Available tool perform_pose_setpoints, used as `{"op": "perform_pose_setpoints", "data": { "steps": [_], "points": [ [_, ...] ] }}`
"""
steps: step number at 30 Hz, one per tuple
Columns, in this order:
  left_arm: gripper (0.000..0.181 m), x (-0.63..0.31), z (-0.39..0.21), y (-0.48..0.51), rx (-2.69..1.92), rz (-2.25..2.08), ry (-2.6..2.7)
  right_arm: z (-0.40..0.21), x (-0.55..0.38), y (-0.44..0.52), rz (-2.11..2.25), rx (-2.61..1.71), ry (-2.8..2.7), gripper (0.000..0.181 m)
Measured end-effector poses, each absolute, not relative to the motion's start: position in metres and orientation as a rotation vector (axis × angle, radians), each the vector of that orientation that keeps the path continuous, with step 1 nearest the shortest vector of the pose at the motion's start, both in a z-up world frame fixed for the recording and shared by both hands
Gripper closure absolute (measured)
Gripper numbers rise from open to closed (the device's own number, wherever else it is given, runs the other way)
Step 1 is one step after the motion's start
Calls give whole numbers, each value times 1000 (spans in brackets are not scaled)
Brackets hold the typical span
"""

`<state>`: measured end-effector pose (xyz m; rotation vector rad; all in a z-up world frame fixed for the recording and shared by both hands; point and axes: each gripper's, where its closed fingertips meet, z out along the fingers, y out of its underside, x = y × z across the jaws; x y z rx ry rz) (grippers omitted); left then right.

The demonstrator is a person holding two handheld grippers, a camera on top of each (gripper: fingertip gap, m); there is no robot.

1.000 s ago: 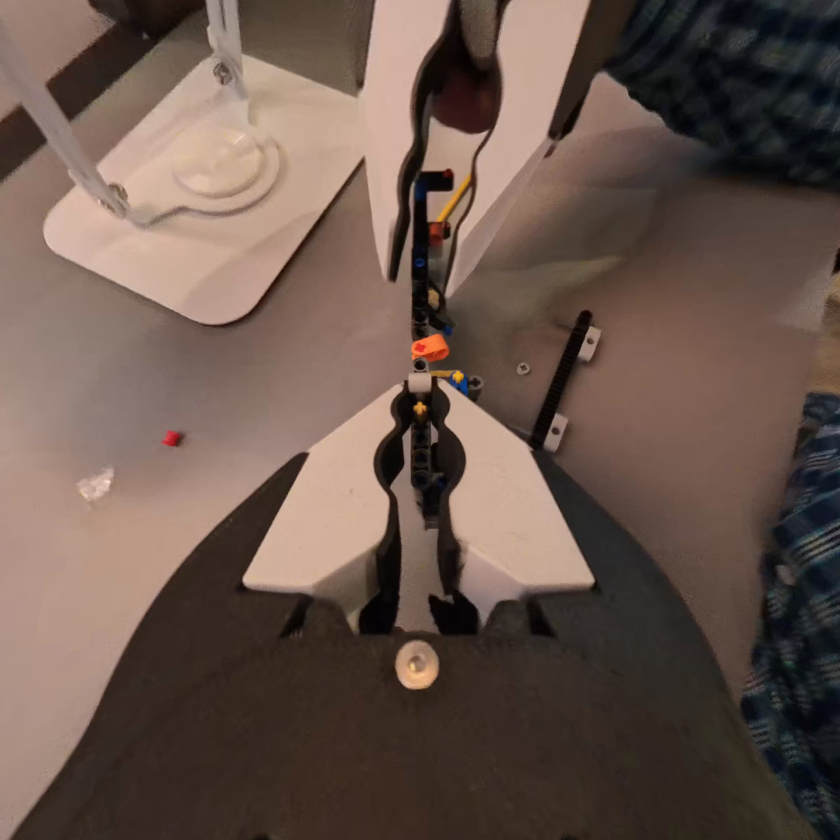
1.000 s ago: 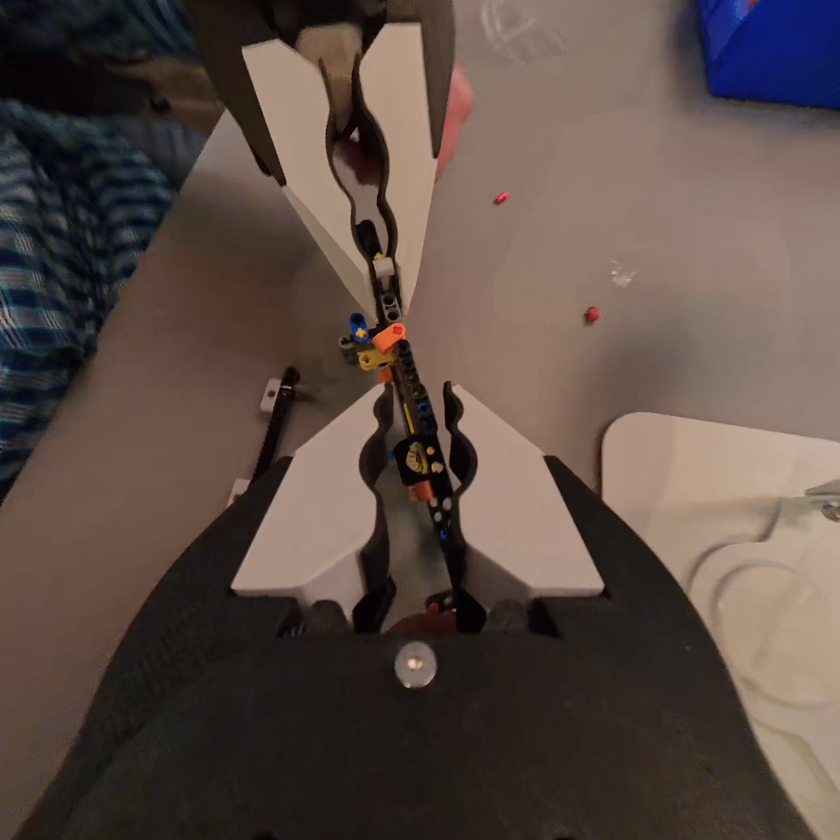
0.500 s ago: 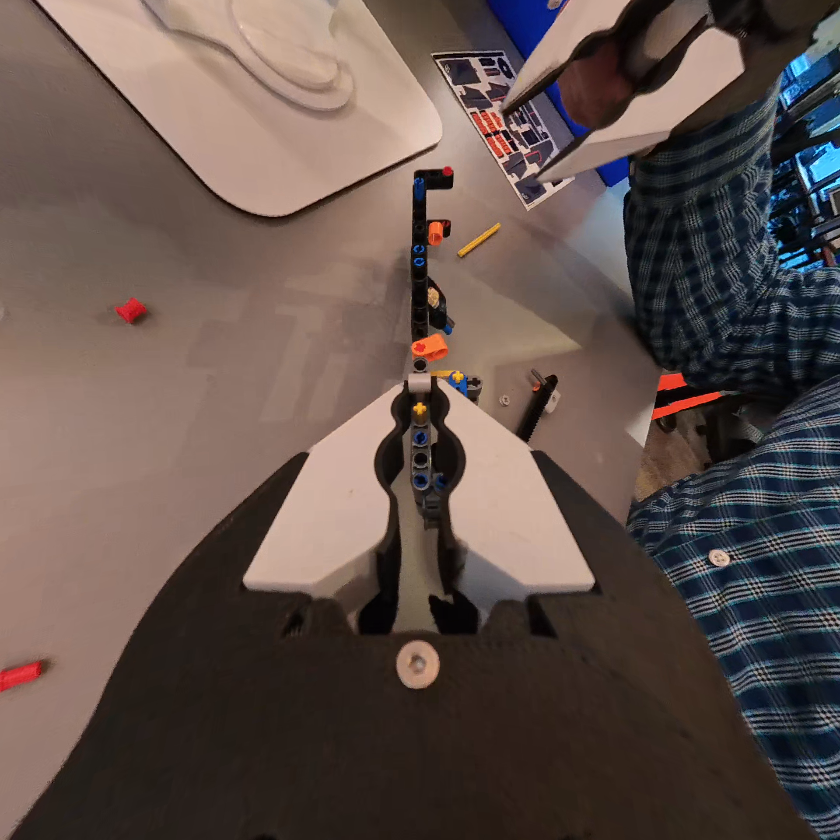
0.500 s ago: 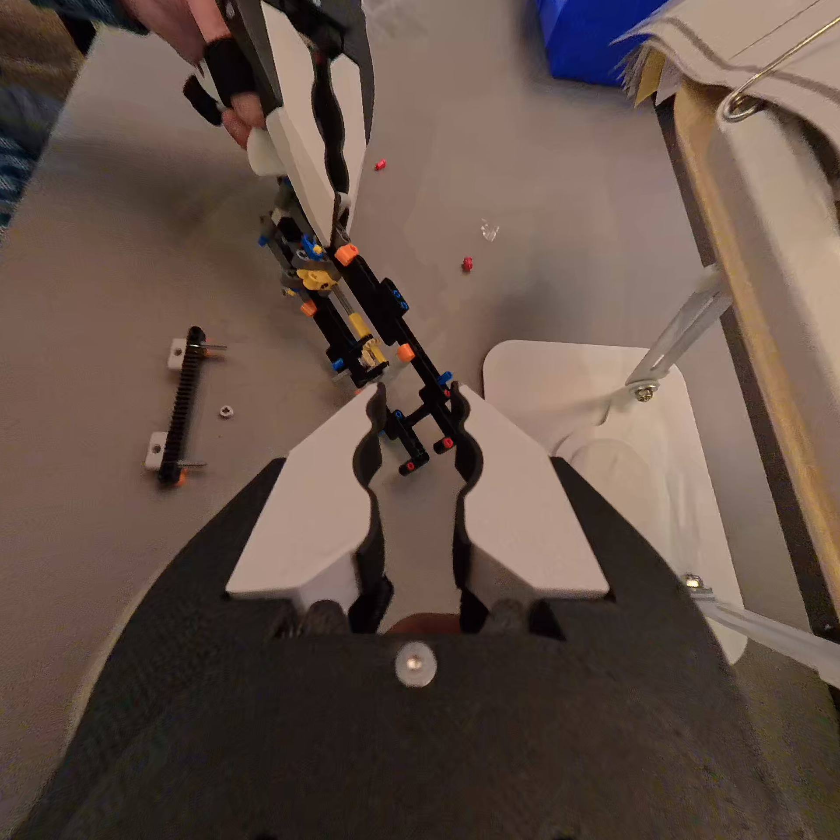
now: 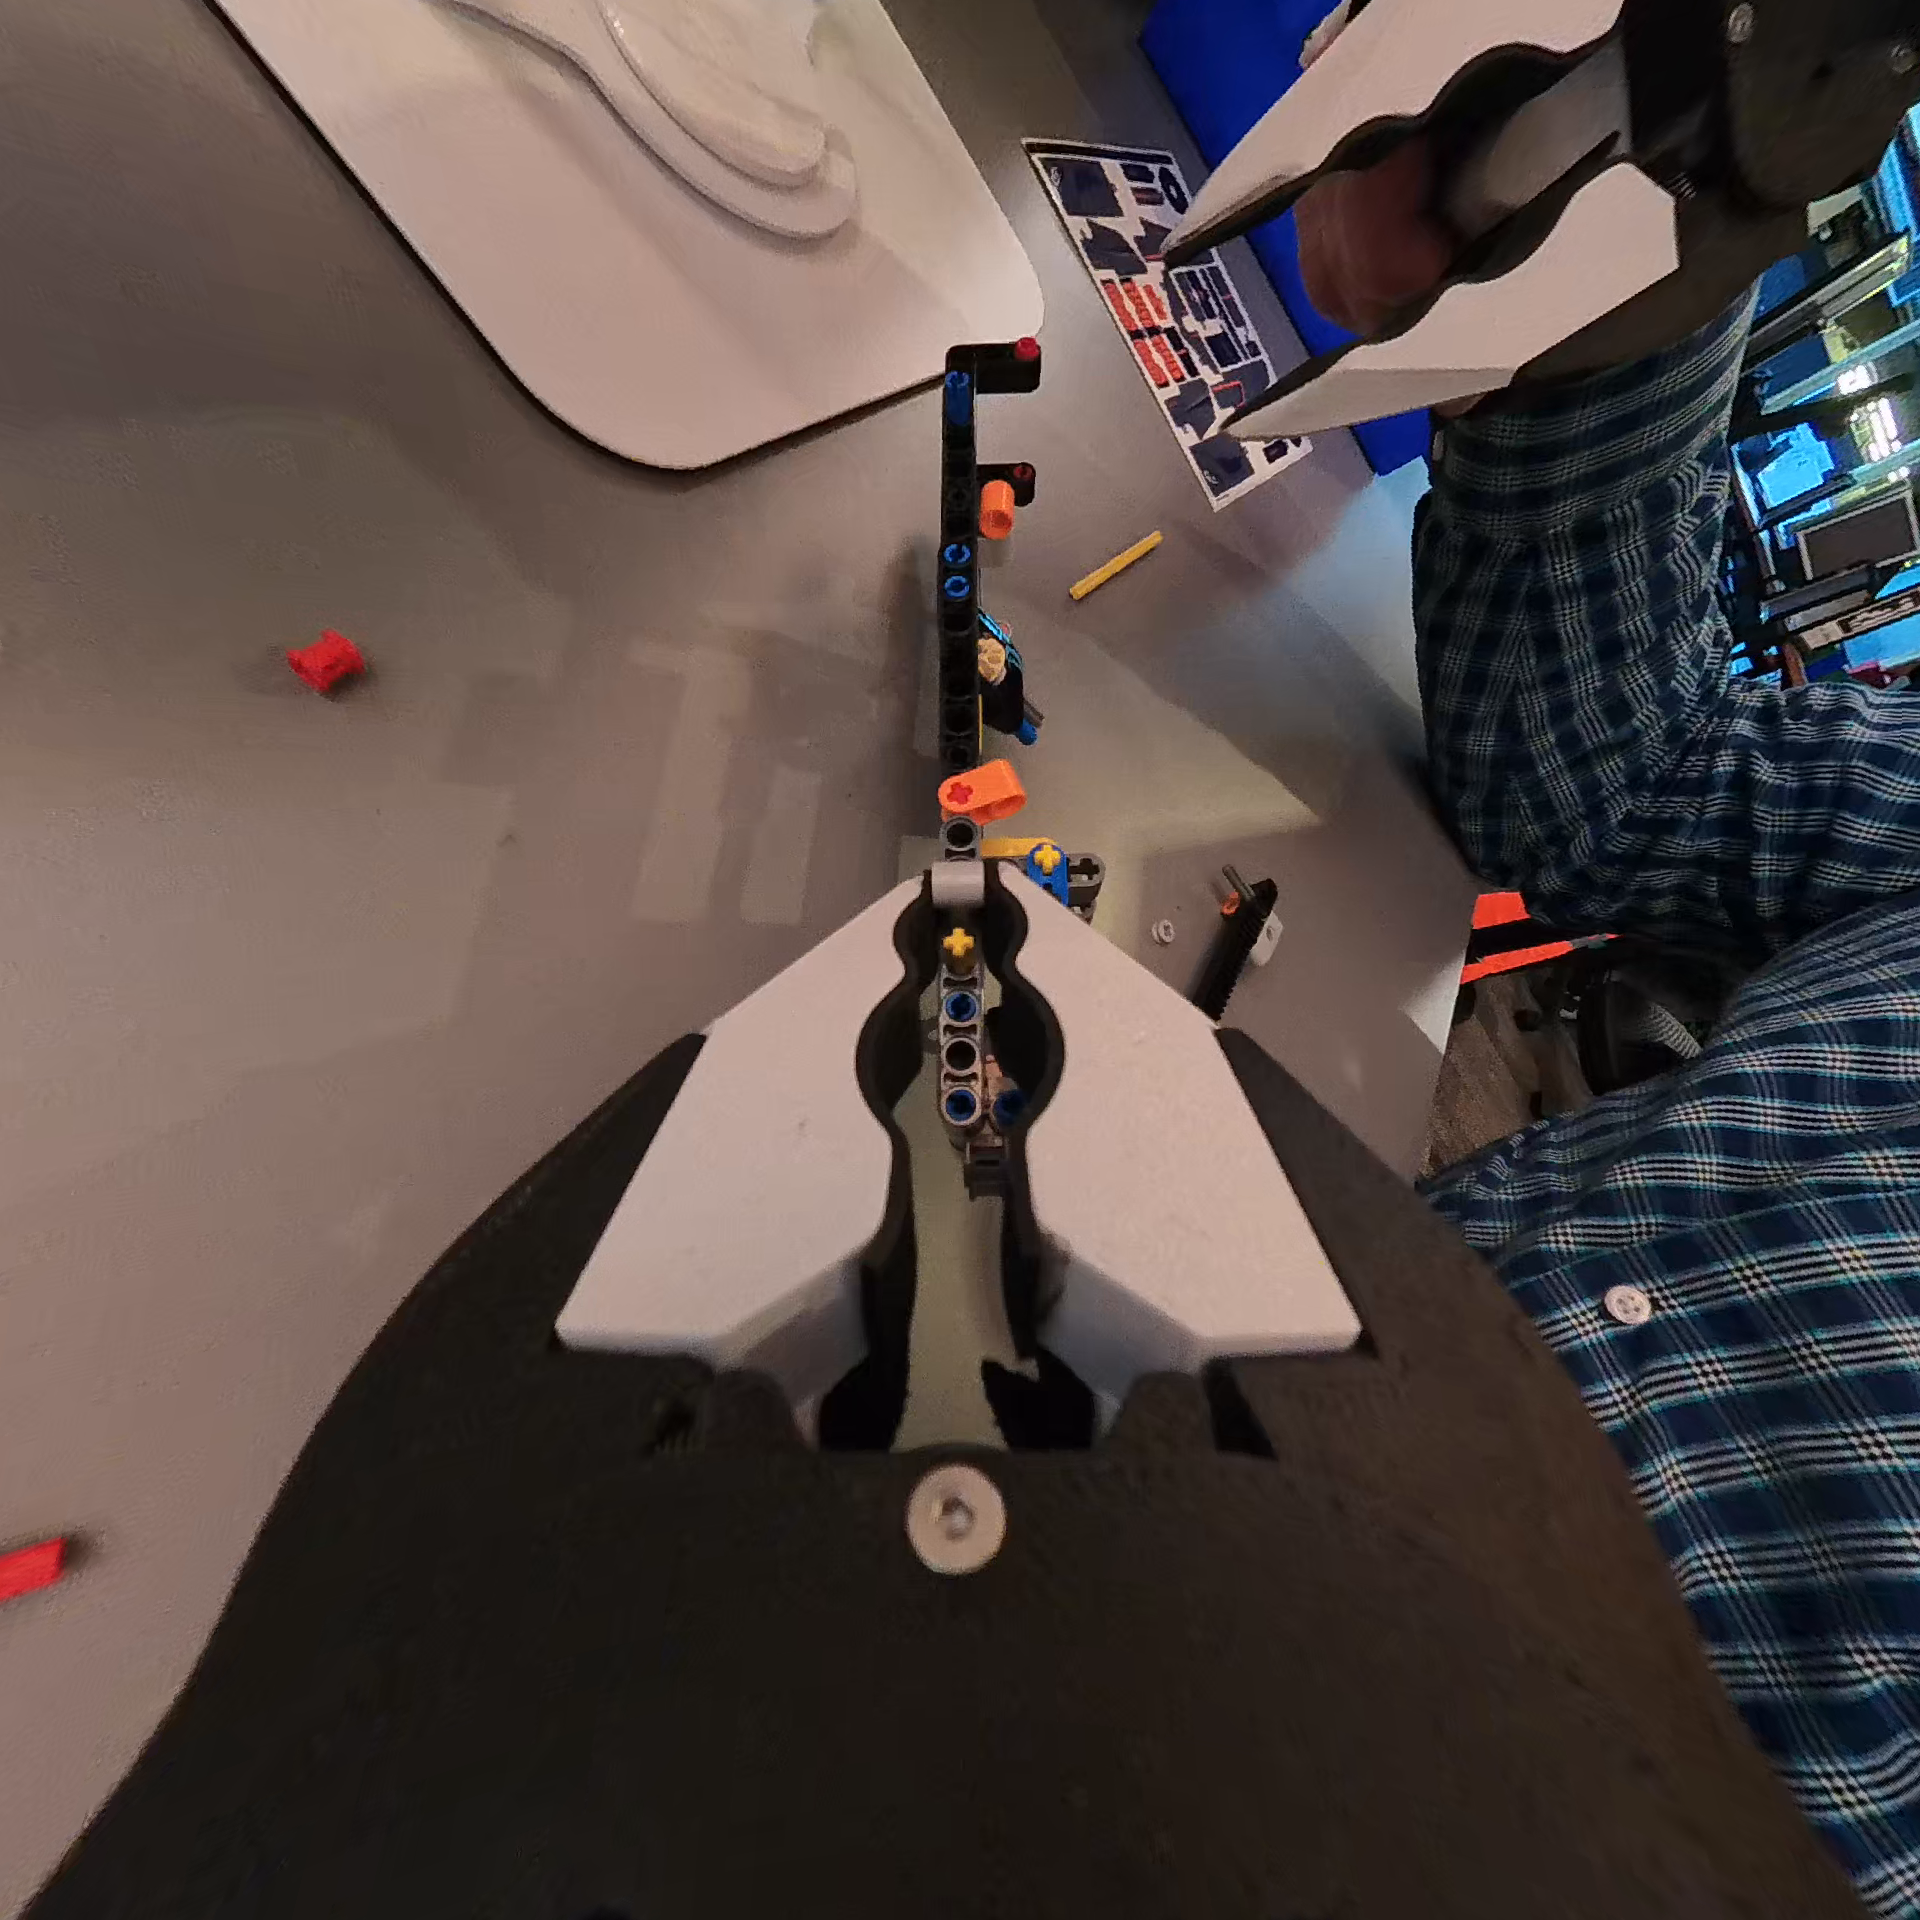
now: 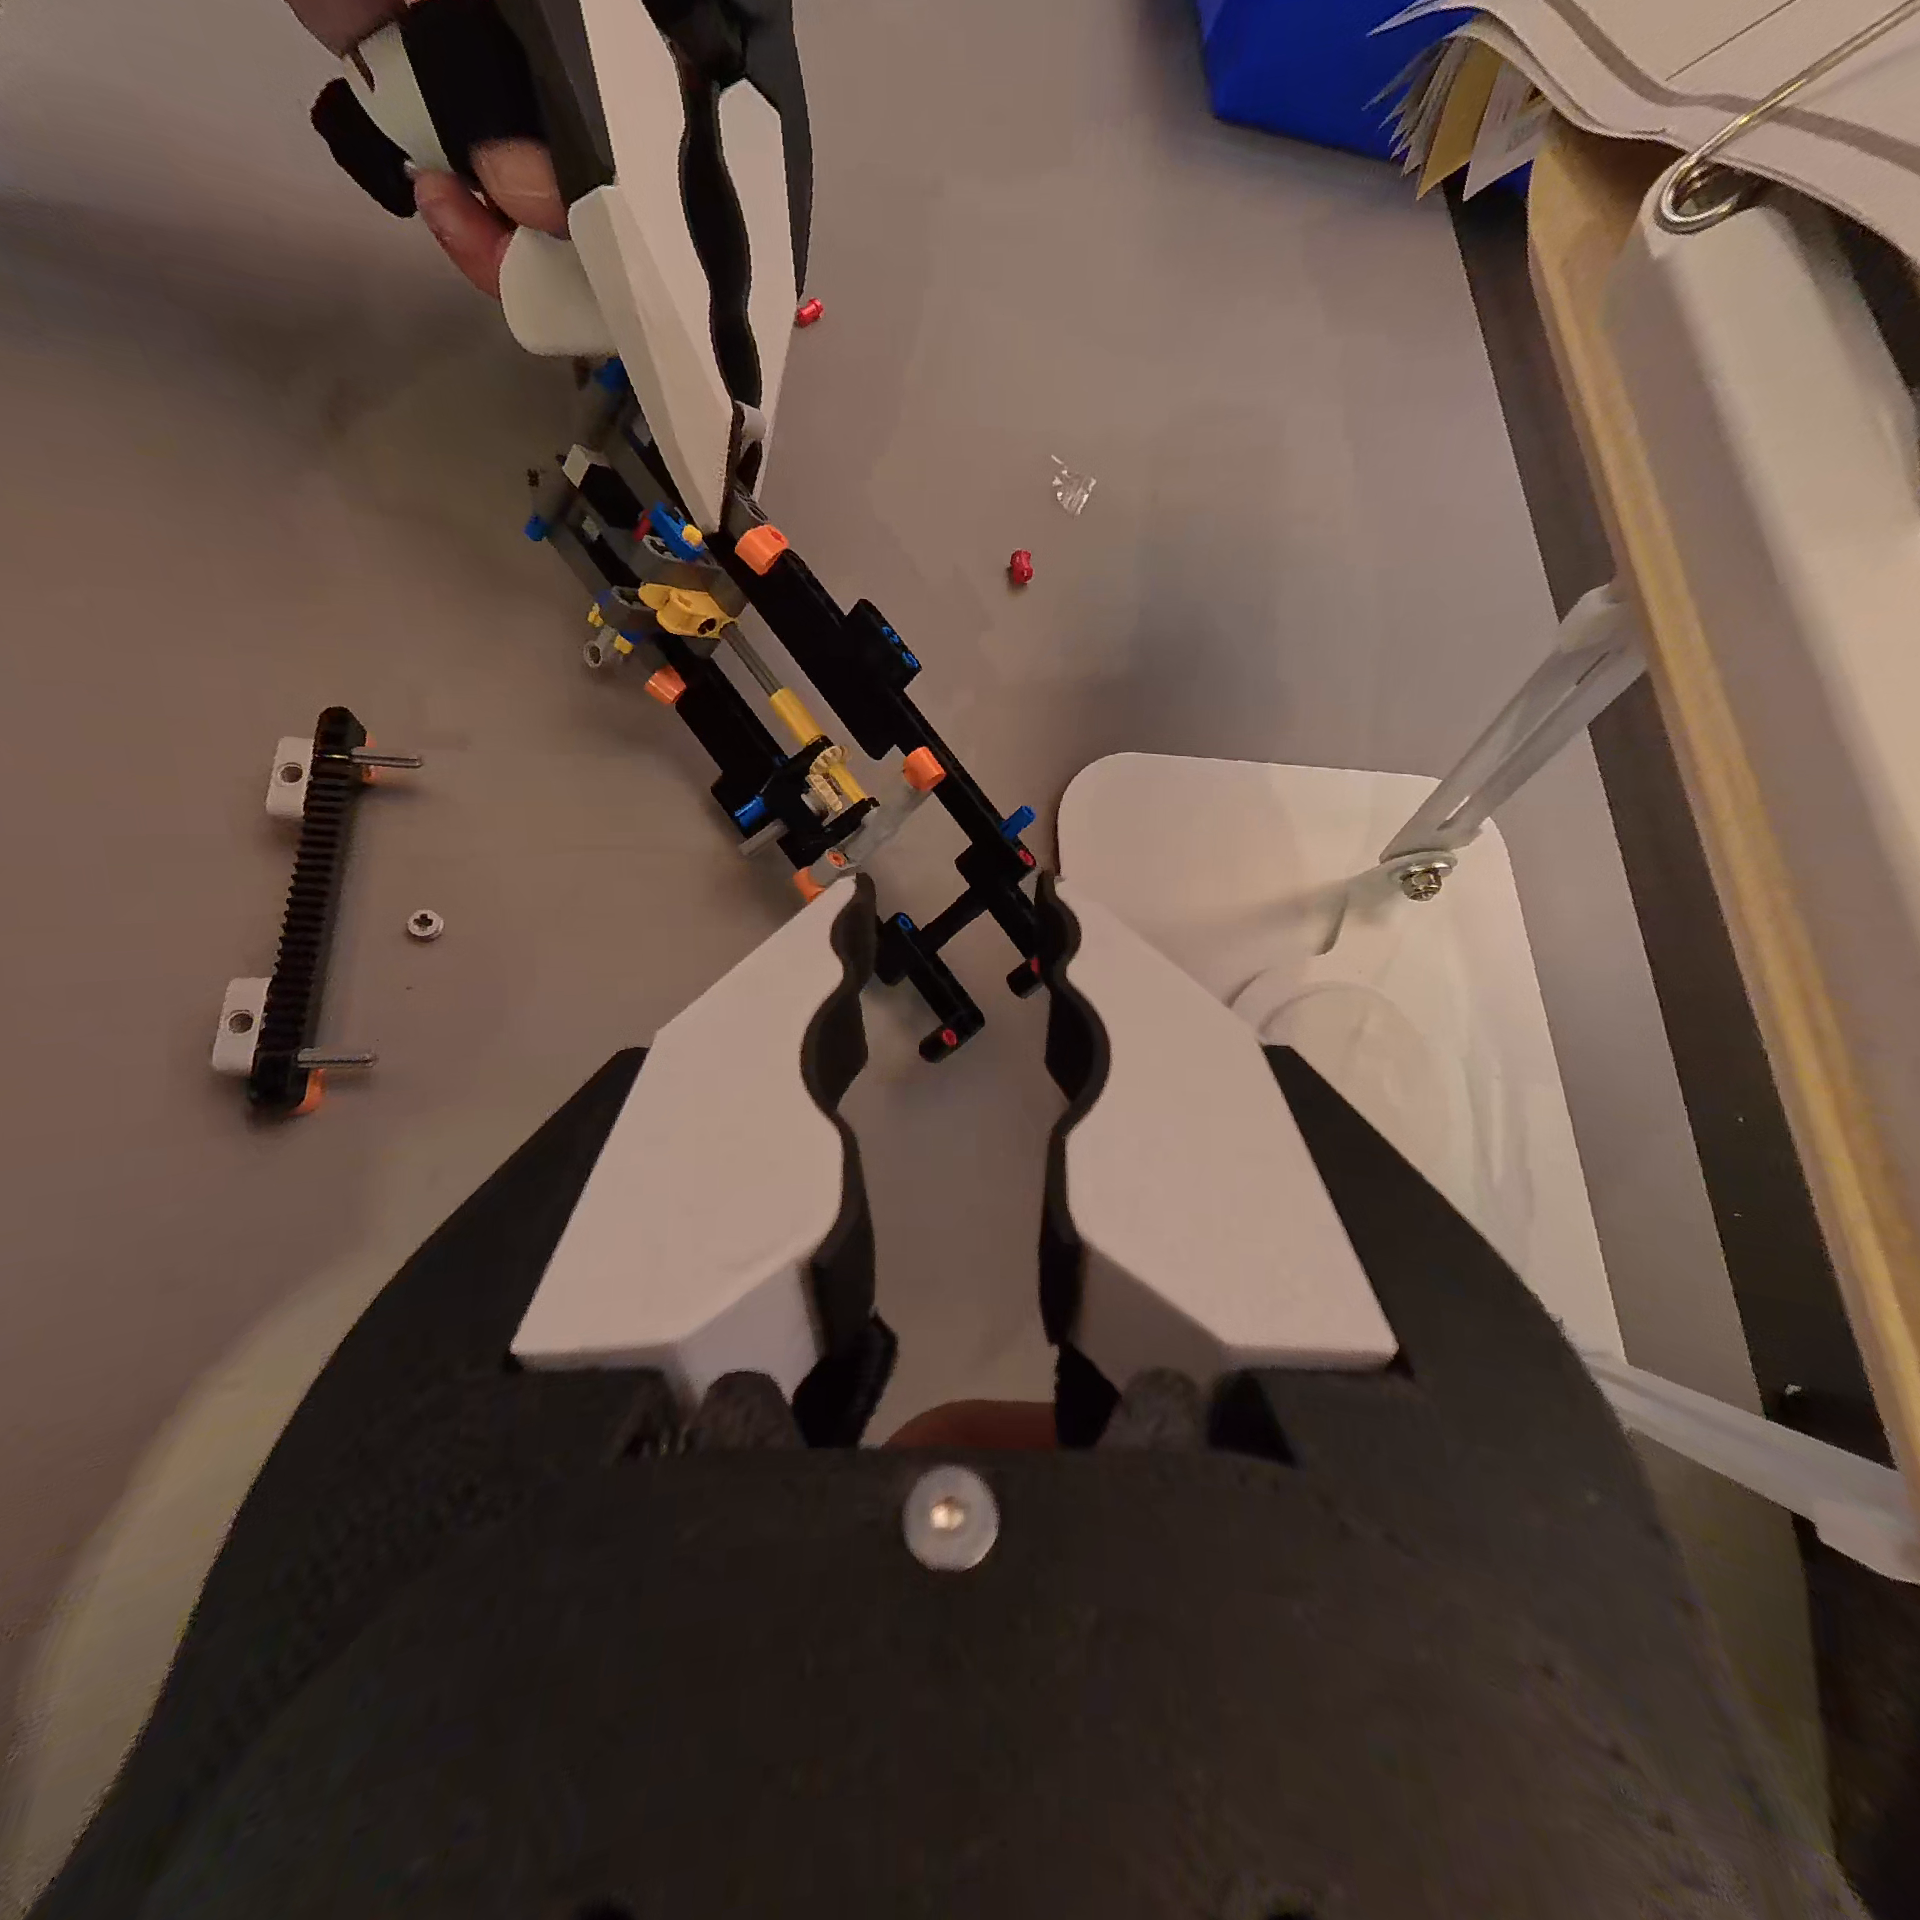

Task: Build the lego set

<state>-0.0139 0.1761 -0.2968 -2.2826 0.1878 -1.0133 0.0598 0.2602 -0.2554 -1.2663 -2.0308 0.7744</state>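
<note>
A long black lego frame (image 5: 958,582) with orange, blue and yellow parts stretches away from my left gripper (image 5: 958,883), which is shut on its near end. In the right wrist view the frame (image 6: 831,665) runs diagonally over the grey table, with the left gripper (image 6: 738,447) clamped on its far end. My right gripper (image 6: 948,894) is open and empty, lifted back above the frame's near end. It also shows at the top right of the left wrist view (image 5: 1205,332), held by a hand.
A black toothed rack (image 6: 301,914) with white end blocks and a small washer (image 6: 424,923) lie left. Small red pieces (image 6: 1020,566) (image 5: 324,660), a yellow axle (image 5: 1114,566), a white stand base (image 6: 1351,935), a sticker sheet (image 5: 1164,312) and a blue box (image 6: 1299,73) surround the frame. The left gripper's tips are roughly 12 centimetres from the right gripper's.
My right gripper let go of the frame and pulled back and up, away from it. The left gripper kept its hold and swung the frame over the table.
</note>
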Motion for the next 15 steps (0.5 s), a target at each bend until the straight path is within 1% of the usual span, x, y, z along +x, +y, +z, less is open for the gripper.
{"op": "perform_pose_setpoints", "data": {
  "steps": [15],
  "points": [
    [175, -13, -298, 177, -2270, -986, 242, -257, 52, 252, 737, -1179, -2038, 153]
  ]
}}
